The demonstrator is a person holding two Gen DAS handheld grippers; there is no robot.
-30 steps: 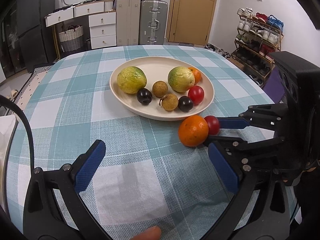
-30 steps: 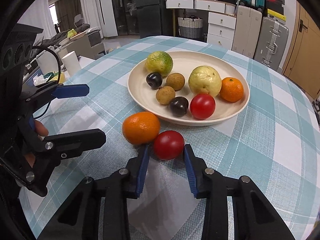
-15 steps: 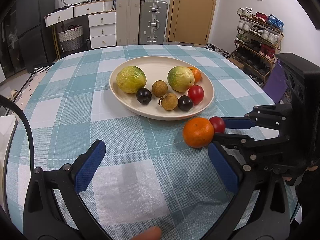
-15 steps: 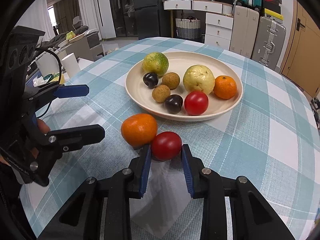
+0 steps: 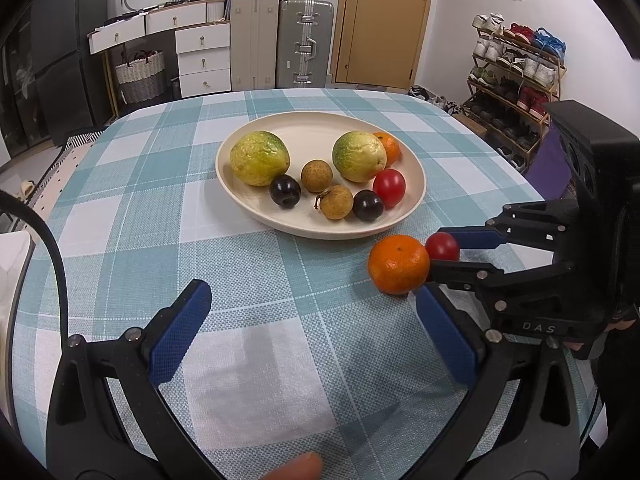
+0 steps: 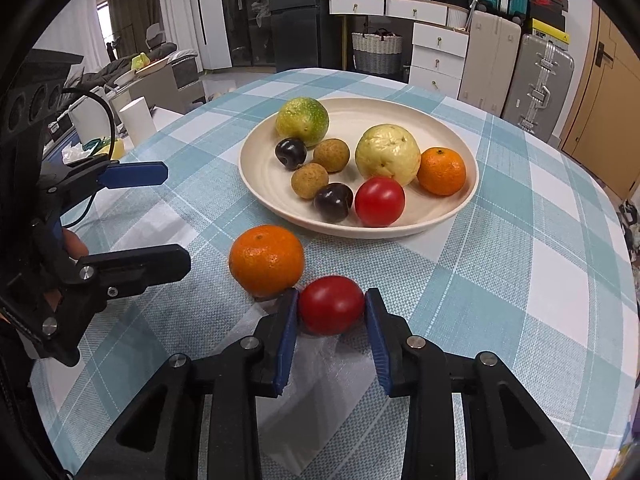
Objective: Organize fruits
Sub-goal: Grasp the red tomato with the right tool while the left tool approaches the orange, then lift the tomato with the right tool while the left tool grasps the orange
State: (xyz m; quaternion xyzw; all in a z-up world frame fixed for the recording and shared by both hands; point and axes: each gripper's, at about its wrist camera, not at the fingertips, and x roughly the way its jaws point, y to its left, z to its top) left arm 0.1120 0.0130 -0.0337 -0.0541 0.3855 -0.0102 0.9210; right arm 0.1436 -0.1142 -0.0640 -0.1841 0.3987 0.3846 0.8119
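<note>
A cream plate (image 6: 448,216) (image 5: 404,224) holds several fruits: two green-yellow guavas, two dark plums, two brown longans, a red tomato (image 6: 379,201) and a small orange (image 6: 441,171). On the cloth in front of it lie a loose orange (image 6: 266,260) (image 5: 398,263) and a red tomato (image 6: 331,305) (image 5: 442,246), touching each other. My right gripper (image 6: 331,308) is shut on that red tomato, low on the table. My left gripper (image 5: 316,328) is open and empty, hovering over the cloth left of the loose orange; it also shows in the right wrist view (image 6: 148,216).
The table wears a teal and white checked cloth (image 5: 248,272). A white cup (image 6: 138,124) and clutter stand off the table's left side. Drawers, suitcases, a door and a shoe rack (image 5: 516,76) stand behind.
My right gripper's fingers have closed in on the red tomato beside the loose orange. The left gripper has stayed open and nearly still.
</note>
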